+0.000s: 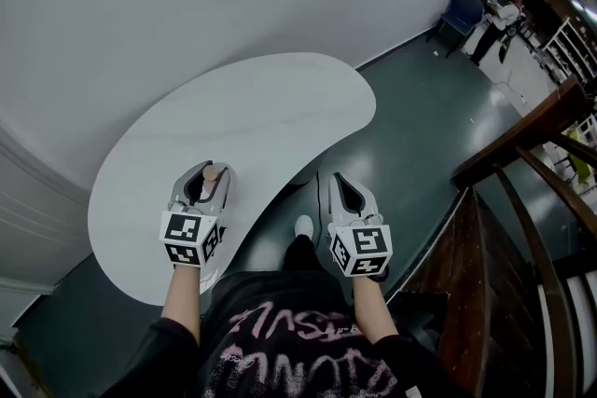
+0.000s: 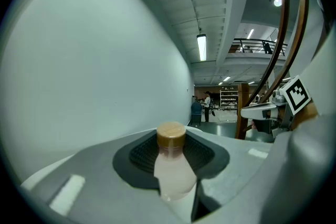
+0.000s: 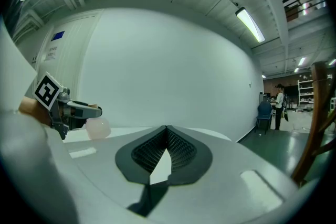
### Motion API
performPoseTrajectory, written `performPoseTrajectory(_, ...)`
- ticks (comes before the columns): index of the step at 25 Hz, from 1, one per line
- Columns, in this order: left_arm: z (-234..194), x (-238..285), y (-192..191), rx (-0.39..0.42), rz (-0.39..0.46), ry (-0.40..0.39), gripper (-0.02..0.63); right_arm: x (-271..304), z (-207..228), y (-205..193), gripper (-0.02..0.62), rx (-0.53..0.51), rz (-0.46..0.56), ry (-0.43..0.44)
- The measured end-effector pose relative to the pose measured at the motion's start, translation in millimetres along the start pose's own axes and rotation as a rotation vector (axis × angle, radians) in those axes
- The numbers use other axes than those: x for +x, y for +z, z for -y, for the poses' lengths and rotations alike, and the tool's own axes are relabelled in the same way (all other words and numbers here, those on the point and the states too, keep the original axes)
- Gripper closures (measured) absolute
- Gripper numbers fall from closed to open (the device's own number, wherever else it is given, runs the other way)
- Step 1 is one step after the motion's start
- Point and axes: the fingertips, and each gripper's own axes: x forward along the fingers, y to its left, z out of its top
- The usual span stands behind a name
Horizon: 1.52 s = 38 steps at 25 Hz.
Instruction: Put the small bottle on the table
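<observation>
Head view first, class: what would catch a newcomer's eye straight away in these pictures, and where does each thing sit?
The small bottle, pale pink with a tan cap, stands out most, clamped between the jaws of the left gripper over the near part of the white curved table. Next comes the right gripper, jaws together and empty, off the table's edge above the dark floor.

No legible text anywhere. Shirt (image 1: 298,331): pink print, unreadable. Wall sign (image 3: 58,35): too small to read.
</observation>
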Motion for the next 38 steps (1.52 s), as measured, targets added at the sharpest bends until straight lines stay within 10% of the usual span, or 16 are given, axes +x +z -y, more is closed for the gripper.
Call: performPoseTrajectory(38, -10, 111, -6, -0.006, -0.072, 0.04, 0.474, 90, 85, -16, 0.587, 0.056, -0.046, 0.019)
